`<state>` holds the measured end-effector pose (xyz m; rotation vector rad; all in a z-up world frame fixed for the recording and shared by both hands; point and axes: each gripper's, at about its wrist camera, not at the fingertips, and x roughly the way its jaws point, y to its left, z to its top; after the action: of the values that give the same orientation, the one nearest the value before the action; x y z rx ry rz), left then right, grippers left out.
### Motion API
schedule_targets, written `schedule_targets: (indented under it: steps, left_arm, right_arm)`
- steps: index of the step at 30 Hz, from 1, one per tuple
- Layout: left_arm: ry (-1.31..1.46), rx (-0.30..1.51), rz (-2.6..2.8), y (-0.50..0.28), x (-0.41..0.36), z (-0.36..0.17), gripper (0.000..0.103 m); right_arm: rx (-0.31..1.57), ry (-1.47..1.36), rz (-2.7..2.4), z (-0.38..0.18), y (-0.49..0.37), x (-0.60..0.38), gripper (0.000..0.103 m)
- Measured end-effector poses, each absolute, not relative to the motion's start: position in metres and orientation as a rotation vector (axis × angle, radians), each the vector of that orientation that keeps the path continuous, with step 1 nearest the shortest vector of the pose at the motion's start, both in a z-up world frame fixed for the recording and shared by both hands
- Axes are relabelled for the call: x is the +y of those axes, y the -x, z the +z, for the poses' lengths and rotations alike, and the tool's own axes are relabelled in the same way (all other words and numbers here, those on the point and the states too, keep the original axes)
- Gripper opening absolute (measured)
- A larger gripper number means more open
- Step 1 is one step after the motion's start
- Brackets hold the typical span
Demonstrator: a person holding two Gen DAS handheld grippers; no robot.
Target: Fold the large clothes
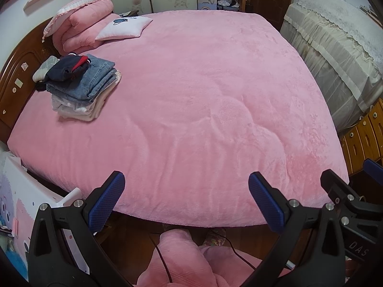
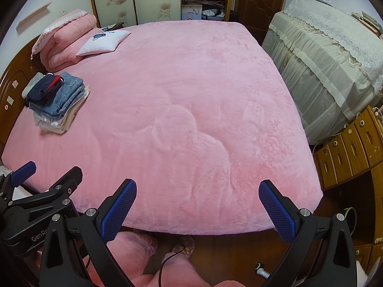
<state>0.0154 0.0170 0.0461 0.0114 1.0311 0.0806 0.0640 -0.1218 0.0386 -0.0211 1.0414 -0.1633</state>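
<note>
Left wrist view showed white letters "DAS" on the black body of the right tool, seen at the frame's right edge; right wrist view showed "GenRo", cut off, on the left tool. Both tools hung released, blue textured pads spread wide with nothing between them, over the near edge of the bed covered in pink plush blanket. A stack of folded clothes, denim over pale layers with a navy and red garment on top, lay near the dark wooden headboard, beside a folded pink quilt and a white cushion with a blue print. Furniture draped in cream lace cloth stood right of the bed, with a wooden drawer unit nearer.
</note>
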Motion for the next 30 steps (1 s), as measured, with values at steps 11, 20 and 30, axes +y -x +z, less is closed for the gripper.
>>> schedule_targets:
  steps: [11, 20, 30]
  left_arm:
    - [-0.014, 1.031, 0.084, -0.0148, 0.0171, 0.0460, 0.102]
    - [-0.014, 1.036, 0.084, -0.0127, 0.0218, 0.0461, 0.102]
    - [-0.016, 1.037, 0.084, -0.0135, 0.0192, 0.0459, 0.102]
  right_arm:
    - [1.047, 0.025, -0.158, 0.0396, -0.0684, -0.1296, 0.103]
    - [1.047, 0.026, -0.157, 0.0396, -0.0691, -0.1288, 0.103]
    - [1.048, 0.030, -0.154, 0.0399, -0.0714, -0.1303, 0.103]
